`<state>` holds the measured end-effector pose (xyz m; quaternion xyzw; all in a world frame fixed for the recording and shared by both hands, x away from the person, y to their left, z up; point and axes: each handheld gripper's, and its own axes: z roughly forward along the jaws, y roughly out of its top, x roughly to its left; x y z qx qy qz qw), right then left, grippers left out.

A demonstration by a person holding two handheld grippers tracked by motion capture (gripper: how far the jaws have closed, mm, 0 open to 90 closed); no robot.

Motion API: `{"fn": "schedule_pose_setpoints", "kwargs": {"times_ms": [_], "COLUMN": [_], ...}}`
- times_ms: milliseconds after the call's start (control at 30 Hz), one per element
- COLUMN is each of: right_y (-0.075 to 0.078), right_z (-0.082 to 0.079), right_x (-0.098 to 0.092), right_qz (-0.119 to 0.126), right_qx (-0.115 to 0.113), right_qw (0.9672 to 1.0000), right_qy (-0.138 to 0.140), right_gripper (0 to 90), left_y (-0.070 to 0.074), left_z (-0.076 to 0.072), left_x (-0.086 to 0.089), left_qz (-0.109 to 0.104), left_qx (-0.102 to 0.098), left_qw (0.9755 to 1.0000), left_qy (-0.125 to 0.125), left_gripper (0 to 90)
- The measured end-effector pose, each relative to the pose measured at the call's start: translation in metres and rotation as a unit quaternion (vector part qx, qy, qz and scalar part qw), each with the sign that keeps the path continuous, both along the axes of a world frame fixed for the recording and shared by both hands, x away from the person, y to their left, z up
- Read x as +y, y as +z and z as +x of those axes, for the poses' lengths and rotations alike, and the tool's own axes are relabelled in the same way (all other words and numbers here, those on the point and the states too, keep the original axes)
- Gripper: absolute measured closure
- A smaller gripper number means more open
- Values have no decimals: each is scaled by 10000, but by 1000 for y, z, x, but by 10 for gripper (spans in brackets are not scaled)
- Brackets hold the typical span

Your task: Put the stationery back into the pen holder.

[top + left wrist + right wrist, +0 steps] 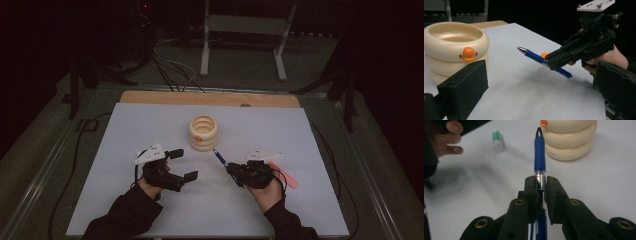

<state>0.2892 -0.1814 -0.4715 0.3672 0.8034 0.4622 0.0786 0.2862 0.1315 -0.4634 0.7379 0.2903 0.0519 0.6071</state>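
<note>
With my right hand-held gripper (541,185) clamped on the blue pen (539,150), tip aimed at the cream ringed holder (203,132) on the table (150,125), I should lift, tilt it upright and centre it over the mouth, left hand-held gripper (183,165) waiting wide open.

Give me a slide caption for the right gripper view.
Right gripper shut on a blue pen, its tip pointing toward the cream holder.

High view looks down from afar; both gripper views sit close, sharing the ringed cream pot (203,133)
</note>
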Motion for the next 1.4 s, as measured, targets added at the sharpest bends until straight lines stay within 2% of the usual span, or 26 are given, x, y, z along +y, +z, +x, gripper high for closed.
{"fn": "schedule_pose_setpoints", "kwargs": {"times_ms": [200,233,367,600,633,800,833,900,933,1000,1067,1167,1200,1333,1367,1400], "right_y": [-1,0,4,9,9,10,9,9,8,8,8,9,9,9,8,8], "right_z": [3,3,3,1,1,-1,-1,-1,-1,-2,-3,-5,-6,-7,-8,-8], "right_x": [5,7,8,8,8,9,9,9,9,10,11,12,13,16,16,16], "right_qz": [75,151,346,580,644,636,637,655,653,687,710,741,738,682,681,674], "right_qx": [90,82,10,-67,-57,-201,-207,-211,-218,-225,-255,-322,-345,-383,-388,-389], "right_qw": [9999,9998,9993,9981,9977,9977,9976,9975,9975,9972,9969,9963,9963,9964,9964,9964], "right_qy": [84,96,160,191,197,154,156,167,179,214,242,278,275,324,329,334], "right_gripper": [798,798,798,798,798,798,798,798,798,798,798,798,798,798,798,798], "left_y": [1,1,2,3,3,1,0,-1,-1,-2,-4,-5,-6,-10,-11,-13], "left_z": [2,3,4,6,6,8,9,10,11,10,10,10,11,13,13,13], "left_x": [-3,-4,-6,-12,-13,-16,-18,-19,-20,-21,-24,-27,-28,-31,-32,-32], "left_qz": [-82,-111,-241,-330,-419,-448,-470,-563,-541,-520,-606,-602,-680,-850,-899,-961], "left_qx": [109,153,165,258,303,403,495,690,756,777,889,962,1055,1279,1345,1378], "left_qw": [9999,9998,9993,9989,9984,9978,9970,9955,9951,9950,9935,9926,9908,9870,9858,9847], "left_qy": [90,110,240,208,217,287,359,312,324,348,364,433,507,468,444,459], "left_gripper": [2,2,2,2,2,3,3,3,3,3,3,7,37,75,96,157]}}
